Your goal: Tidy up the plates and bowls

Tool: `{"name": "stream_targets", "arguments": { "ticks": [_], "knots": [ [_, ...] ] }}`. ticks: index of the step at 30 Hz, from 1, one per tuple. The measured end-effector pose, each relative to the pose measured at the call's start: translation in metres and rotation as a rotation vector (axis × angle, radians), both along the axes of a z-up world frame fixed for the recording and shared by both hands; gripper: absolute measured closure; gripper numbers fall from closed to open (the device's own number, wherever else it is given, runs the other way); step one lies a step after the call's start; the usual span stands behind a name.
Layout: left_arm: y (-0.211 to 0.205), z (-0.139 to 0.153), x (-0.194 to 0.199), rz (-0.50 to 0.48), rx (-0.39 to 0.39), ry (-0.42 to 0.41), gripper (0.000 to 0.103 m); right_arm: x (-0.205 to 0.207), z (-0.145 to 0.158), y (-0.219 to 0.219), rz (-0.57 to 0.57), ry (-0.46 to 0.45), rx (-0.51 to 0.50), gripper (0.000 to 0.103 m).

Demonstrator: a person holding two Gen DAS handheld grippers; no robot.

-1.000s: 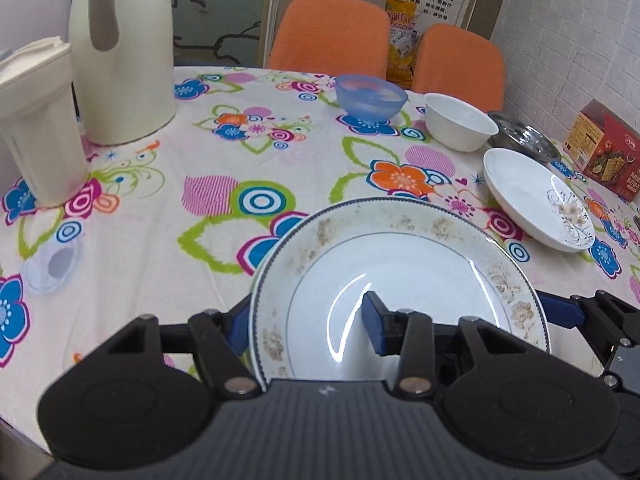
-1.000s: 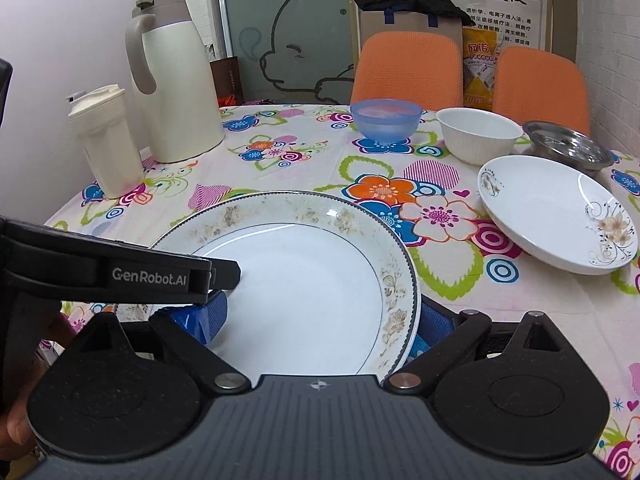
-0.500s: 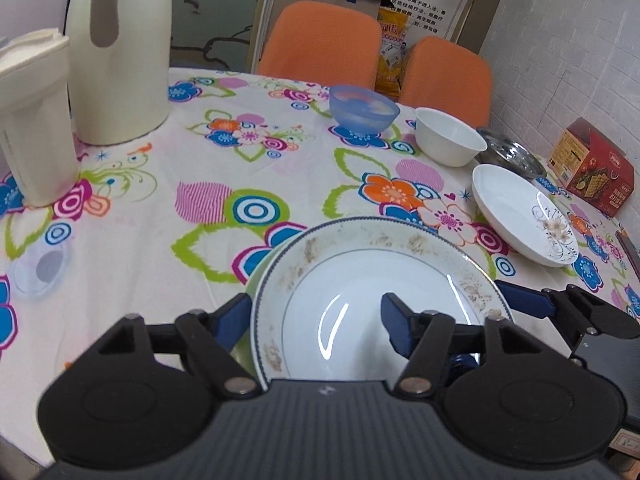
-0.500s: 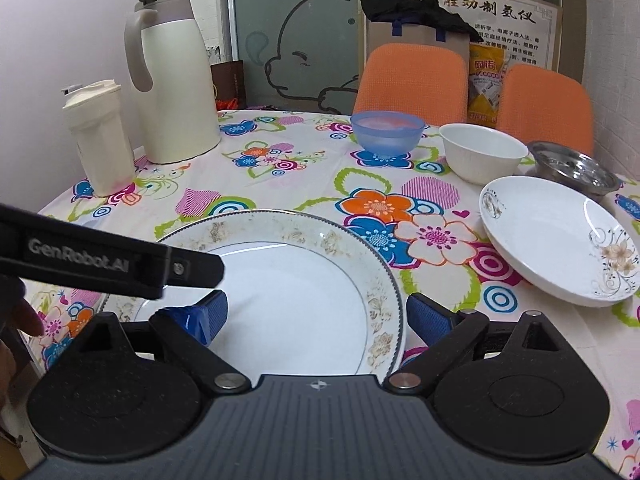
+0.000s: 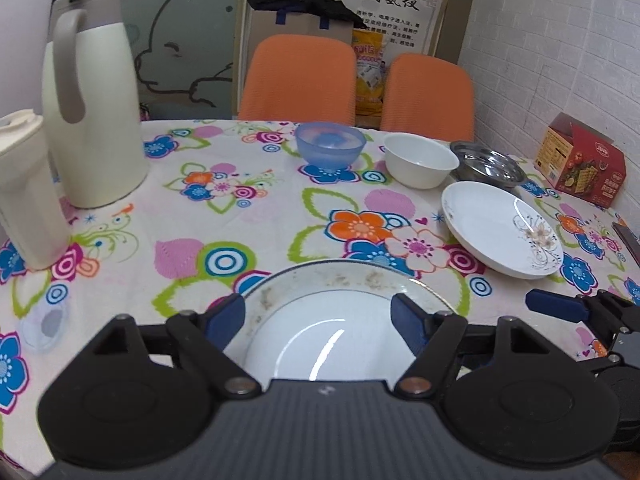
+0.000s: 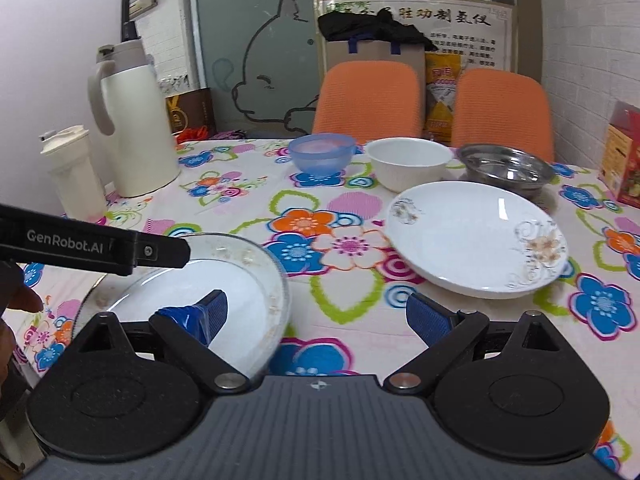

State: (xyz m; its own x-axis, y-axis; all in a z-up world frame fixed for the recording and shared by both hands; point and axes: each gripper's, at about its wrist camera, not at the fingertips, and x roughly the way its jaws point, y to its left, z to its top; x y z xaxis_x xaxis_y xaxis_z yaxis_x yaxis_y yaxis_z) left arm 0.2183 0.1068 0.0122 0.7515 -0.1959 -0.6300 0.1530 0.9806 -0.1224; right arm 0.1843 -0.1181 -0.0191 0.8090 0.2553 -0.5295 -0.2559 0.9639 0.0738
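A white plate with a brown-patterned rim point(image 5: 332, 320) point(image 6: 224, 280) lies near the table's front edge. My left gripper point(image 5: 316, 318) is open, its blue fingers spread on either side above the plate. My right gripper point(image 6: 320, 316) is also open; its left finger hangs over the plate's right part, its right finger over bare cloth. One finger of the left gripper point(image 6: 160, 252) crosses the plate's far left. A white flowered plate point(image 5: 500, 232) point(image 6: 476, 236) sits to the right. Behind it stand a blue bowl point(image 5: 330, 146) point(image 6: 322, 154), a white bowl point(image 5: 420, 160) point(image 6: 408, 162) and a steel bowl point(image 5: 488, 166) point(image 6: 504, 166).
A cream thermos jug point(image 5: 92, 120) point(image 6: 132, 128) and a lidded cream cup point(image 5: 24, 184) point(image 6: 74, 172) stand at the left. A red box point(image 5: 580, 160) is at the right edge. Two orange chairs point(image 6: 368, 96) stand behind the table. A hand point(image 6: 16, 304) shows at the left.
The left gripper's fingers have spread wider and let go of the plate's rim. Both grippers have drawn back and risen; the right one has shifted right, off the plate.
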Motion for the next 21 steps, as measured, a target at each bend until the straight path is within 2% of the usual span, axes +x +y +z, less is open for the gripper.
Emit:
{"name": "stream_targets", "arguments": {
  "ticks": [5,9,13,18,21],
  "knots": [
    [-0.039,0.008,0.024,-0.092,-0.014,0.026,0.029,0.014,0.013,-0.062,-0.115,-0.005,-0.025,0.019],
    [-0.076,0.017,0.062,-0.171,-0.035,0.068,0.029,0.050,0.014,-0.100,-0.206,0.023,-0.083,0.019],
    [-0.111,0.015,0.106,-0.204,-0.061,0.134,0.029,0.084,0.003,-0.121,-0.220,0.071,-0.066,0.019],
    [-0.150,-0.004,0.149,-0.194,0.011,0.193,0.029,0.113,-0.011,-0.126,-0.195,0.118,-0.085,0.019],
    [-0.161,-0.016,0.165,-0.189,0.026,0.234,0.029,0.124,-0.018,-0.125,-0.183,0.145,-0.082,0.019]
  ]
}}
